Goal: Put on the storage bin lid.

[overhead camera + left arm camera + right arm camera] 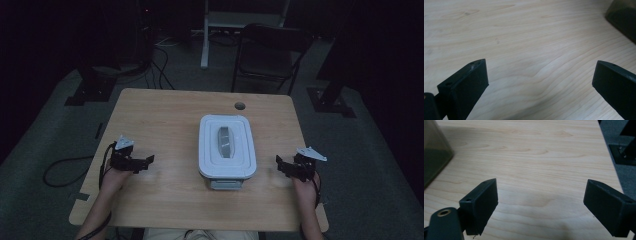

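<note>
Jaws of the left gripper [148, 161] and right gripper [278, 161] gape wide, empty. Lidded container [226, 145] sits mid-desk [160, 115], nearer the front edge. Approach seems unstarted; next, both must close inward on it.

No writing, label, brand, number or sign can be read anywhere; the white lidded plastic box [227, 145] at the middle of the pale wooden table [165, 125] bears no legible mark on its lid; the folding chair [267, 55] at one o'clock beyond it is too dark to show any lettering.
</note>
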The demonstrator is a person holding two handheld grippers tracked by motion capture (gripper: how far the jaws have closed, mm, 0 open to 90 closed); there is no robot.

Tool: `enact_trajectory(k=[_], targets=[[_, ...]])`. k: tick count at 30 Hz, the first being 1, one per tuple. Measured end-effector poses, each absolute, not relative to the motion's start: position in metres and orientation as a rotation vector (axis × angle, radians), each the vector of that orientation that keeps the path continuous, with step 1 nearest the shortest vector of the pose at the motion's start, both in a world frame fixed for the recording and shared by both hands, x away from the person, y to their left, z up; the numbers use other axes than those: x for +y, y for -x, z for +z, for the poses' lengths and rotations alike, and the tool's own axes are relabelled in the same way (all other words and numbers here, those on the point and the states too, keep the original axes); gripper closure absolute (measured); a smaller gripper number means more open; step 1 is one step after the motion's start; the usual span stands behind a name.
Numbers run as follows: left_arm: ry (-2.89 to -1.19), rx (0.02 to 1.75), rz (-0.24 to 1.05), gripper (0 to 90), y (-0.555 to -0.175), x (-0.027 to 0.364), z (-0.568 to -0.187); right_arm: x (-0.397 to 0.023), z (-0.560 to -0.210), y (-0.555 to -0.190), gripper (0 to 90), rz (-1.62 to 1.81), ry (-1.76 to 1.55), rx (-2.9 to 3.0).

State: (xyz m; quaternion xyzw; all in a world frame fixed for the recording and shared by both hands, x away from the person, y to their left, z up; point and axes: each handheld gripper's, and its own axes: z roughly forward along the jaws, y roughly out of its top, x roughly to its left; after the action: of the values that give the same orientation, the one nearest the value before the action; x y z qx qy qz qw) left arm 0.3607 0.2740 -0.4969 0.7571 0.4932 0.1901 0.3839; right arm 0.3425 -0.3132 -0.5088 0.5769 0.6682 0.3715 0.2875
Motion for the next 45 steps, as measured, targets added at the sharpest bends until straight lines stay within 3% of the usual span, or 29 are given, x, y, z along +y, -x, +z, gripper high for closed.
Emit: enact_trajectory(k=[25,45], targets=[[-1.947,1.522,0.505,1.1,-0.34,0.315,-0.517,-0.33,-0.527,-0.327,12.1,0.775,-1.707,1.776],[-1.92,1.585,0.638,1.1,-0.331,0.319,-0.524,-0.329,-0.527,-0.327,11.4,0.764,-1.742,1.765]])
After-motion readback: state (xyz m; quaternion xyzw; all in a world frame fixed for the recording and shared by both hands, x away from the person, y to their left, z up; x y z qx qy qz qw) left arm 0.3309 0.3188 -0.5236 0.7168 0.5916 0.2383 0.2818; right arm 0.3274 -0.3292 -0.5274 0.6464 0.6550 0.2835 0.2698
